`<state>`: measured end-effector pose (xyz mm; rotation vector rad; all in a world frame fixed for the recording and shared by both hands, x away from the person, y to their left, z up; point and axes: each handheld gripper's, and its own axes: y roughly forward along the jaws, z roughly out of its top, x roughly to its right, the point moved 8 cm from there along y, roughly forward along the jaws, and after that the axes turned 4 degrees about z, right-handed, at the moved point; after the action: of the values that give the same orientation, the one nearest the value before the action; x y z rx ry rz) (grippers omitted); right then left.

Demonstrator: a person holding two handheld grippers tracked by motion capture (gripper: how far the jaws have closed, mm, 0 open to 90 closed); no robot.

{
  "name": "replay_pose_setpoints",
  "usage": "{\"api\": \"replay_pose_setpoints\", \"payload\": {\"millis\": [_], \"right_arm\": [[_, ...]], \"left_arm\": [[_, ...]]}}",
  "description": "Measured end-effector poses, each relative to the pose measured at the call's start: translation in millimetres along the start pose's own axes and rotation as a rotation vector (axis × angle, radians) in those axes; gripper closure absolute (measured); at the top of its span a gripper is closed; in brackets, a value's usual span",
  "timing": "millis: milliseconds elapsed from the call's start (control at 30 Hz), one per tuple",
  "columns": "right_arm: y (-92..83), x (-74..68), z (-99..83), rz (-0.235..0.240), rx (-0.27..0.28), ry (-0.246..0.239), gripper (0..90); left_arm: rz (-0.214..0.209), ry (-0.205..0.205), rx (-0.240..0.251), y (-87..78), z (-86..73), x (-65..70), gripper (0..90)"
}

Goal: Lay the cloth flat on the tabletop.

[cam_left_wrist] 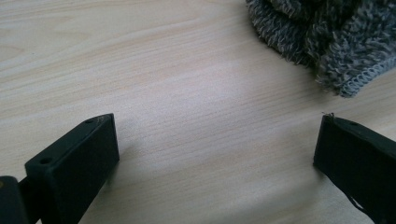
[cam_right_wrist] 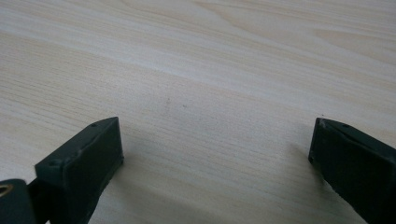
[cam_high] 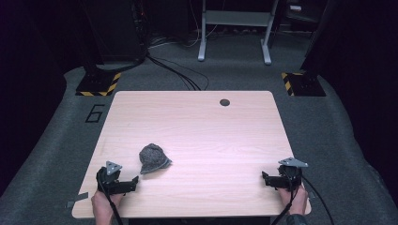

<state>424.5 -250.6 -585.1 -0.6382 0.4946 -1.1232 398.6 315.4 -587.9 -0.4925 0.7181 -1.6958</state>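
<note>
Nothing started yet by my reading: I have both jaws spread wide and empty, left hand-held gripper [cam_high: 135,180] just short of the crumpled grey cloth [cam_high: 153,157] on the desk [cam_high: 211,136], right hand-held gripper [cam_high: 264,178] well apart, grasp still to make.

The bench [cam_high: 197,131] is pale wood-grain laminate, smooth with a soft sheen. The grey cloth [cam_high: 154,158] is knitted, fuzzy and rough, with a stitched edge. The fingers [cam_left_wrist: 74,163] look like matt black plastic. The floor [cam_high: 47,150] is dull grey carpet.
</note>
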Motion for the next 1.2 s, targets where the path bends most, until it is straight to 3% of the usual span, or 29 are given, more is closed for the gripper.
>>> {"api": "replay_pose_setpoints", "payload": {"millis": [667, 833, 867, 967, 1200], "right_arm": [[-0.1, 1.8, 0.1, -0.013, 0.003, 0.013, 2.5], [0.0, 2.4, 0.2, -0.015, 0.003, 0.011, 2.5], [0.0, 2.4, 0.2, -0.015, 0.003, 0.011, 2.5], [0.0, 2.4, 0.2, -0.015, 0.003, 0.012, 2.5], [0.0, 2.4, 0.2, -0.014, 0.003, 0.011, 2.6]], "left_arm": [[0.016, -0.016, -0.005, 1.4, 1.8, 0.2, 0.0], [-0.011, 0.004, -0.039, 0.5, 4.1, 2.0, 0.0], [-0.005, 0.006, -0.011, -2.6, 9.5, 2.6, 0.0], [-0.011, 0.002, 0.012, -9.0, 19.8, 4.1, 0.0], [-0.056, -0.005, 0.061, -23.1, 48.9, 12.0, 0.7]]}}
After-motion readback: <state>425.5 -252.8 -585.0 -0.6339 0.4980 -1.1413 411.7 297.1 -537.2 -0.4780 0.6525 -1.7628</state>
